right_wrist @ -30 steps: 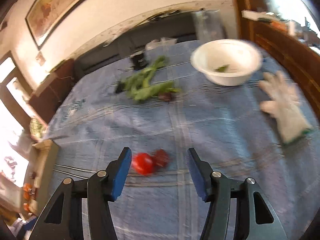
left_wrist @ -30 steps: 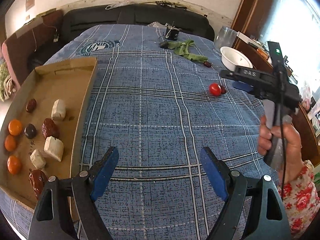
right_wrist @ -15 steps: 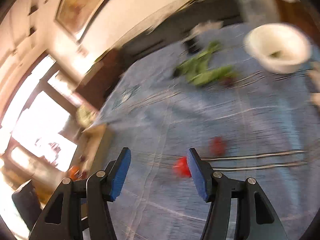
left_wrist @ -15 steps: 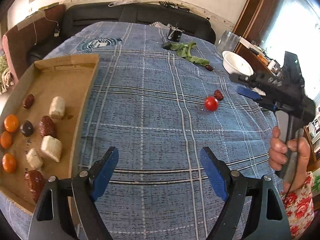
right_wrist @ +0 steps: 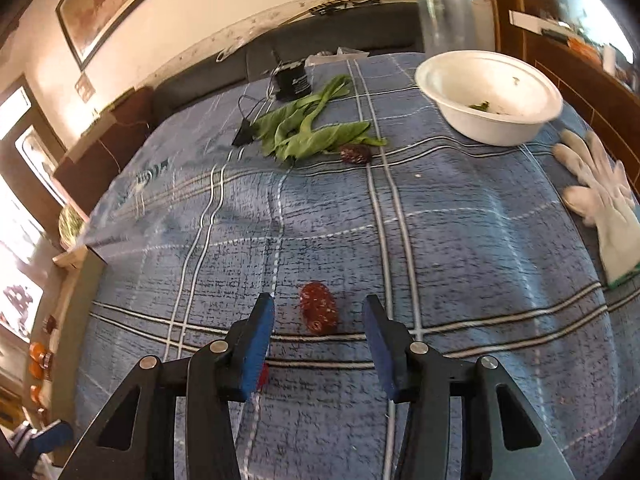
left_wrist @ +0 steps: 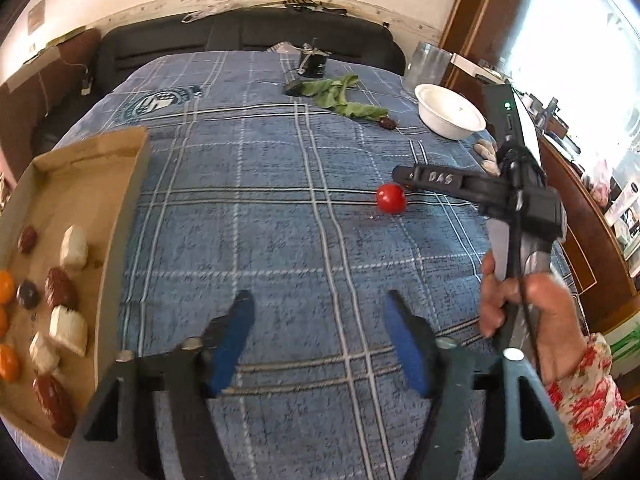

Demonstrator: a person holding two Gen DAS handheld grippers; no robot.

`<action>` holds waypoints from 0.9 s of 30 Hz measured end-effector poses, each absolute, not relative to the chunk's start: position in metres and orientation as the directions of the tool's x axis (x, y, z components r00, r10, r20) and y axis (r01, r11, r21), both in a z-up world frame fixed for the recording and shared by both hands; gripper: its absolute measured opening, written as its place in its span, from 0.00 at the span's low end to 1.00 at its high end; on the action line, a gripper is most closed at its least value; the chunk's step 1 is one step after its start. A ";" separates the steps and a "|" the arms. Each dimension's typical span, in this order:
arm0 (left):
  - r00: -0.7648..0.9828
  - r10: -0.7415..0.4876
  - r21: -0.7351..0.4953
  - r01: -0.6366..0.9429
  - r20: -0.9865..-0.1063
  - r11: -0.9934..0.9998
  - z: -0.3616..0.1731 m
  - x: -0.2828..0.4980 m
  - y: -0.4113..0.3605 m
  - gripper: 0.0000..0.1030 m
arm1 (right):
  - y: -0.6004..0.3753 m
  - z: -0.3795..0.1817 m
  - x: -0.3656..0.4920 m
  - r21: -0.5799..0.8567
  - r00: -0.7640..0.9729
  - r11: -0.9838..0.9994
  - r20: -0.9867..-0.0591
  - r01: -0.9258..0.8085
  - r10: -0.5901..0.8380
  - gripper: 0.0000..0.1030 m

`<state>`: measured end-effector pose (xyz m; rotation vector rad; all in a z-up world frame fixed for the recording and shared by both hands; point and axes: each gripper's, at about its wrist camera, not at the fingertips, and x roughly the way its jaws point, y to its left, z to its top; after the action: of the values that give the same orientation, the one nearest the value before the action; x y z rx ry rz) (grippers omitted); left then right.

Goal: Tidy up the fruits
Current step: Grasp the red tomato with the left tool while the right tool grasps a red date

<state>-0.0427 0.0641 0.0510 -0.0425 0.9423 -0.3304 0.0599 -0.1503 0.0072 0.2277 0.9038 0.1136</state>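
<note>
A red cherry tomato (left_wrist: 391, 198) lies on the blue plaid cloth, just left of my right gripper (left_wrist: 404, 174). In the right wrist view my right gripper (right_wrist: 318, 328) is open, with a wrinkled red date (right_wrist: 318, 307) lying between its blue fingers; a sliver of the tomato (right_wrist: 263, 376) shows behind the left finger. My left gripper (left_wrist: 320, 332) is open and empty above the cloth. A cardboard tray (left_wrist: 120, 200) at the left holds dates, oranges and white pieces. A second date (right_wrist: 355, 153) lies by the green leaves (right_wrist: 308, 128).
A white bowl (right_wrist: 488, 96) stands at the far right, with a glass jar (right_wrist: 446, 20) behind it. A white glove (right_wrist: 600, 200) lies at the right edge. A black device with a cable (right_wrist: 294, 78) sits at the far side.
My right gripper has swung back from the left and now frames the date. The tomato has rolled apart from the date. My left gripper has stayed open.
</note>
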 end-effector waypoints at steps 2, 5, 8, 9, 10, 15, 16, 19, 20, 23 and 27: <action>0.535 -0.301 -0.179 0.268 -0.790 0.947 0.050 -0.036 0.057 0.53 | -0.148 0.006 0.059 0.207 0.622 0.978 -0.764 -0.013 0.170 0.26; 0.534 -0.312 -0.181 0.284 -0.786 0.942 0.050 -0.024 0.043 0.53 | -0.155 0.004 0.060 0.240 0.621 0.971 -0.759 -0.008 0.192 0.20; 0.529 -0.319 -0.172 0.309 -0.786 0.936 0.049 -0.010 0.025 0.52 | -0.169 0.006 0.057 0.274 0.628 0.962 -0.751 0.019 0.202 0.20; 0.522 -0.325 -0.172 0.320 -0.789 0.932 0.047 -0.002 0.017 0.52 | -0.174 0.006 0.056 0.286 0.629 0.958 -0.749 0.028 0.205 0.20; 0.516 -0.328 -0.173 0.327 -0.791 0.929 0.044 0.003 0.012 0.52 | -0.178 0.006 0.056 0.299 0.630 0.954 -0.747 0.036 0.211 0.20; 0.481 -0.319 -0.165 0.336 -0.816 0.927 0.029 0.033 -0.015 0.52 | -0.198 0.009 0.054 0.332 0.644 0.941 -0.735 0.066 0.214 0.20; 0.478 -0.318 -0.163 0.338 -0.819 0.927 0.026 0.038 -0.019 0.52 | -0.200 0.010 0.054 0.333 0.647 0.940 -0.733 0.069 0.213 0.20; 0.482 -0.303 -0.137 0.349 -0.822 0.927 0.020 0.048 -0.033 0.52 | -0.209 0.013 0.054 0.352 0.655 0.933 -0.723 0.077 0.219 0.20; 0.484 -0.296 -0.126 0.352 -0.823 0.928 0.018 0.050 -0.036 0.52 | -0.211 0.013 0.055 0.360 0.656 0.930 -0.721 0.079 0.223 0.20; 0.479 -0.274 -0.103 0.353 -0.834 0.930 0.010 0.055 -0.043 0.52 | -0.213 0.013 0.056 0.368 0.654 0.926 -0.721 0.081 0.230 0.20; 0.510 -0.247 -0.052 0.366 -0.824 0.929 0.011 0.051 -0.048 0.29 | -0.212 0.012 0.056 0.369 0.652 0.926 -0.721 0.076 0.233 0.20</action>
<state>0.0511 -0.0485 0.0111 0.1346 0.9682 -0.3698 0.0559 -0.2119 0.0120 0.3876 0.8615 0.0916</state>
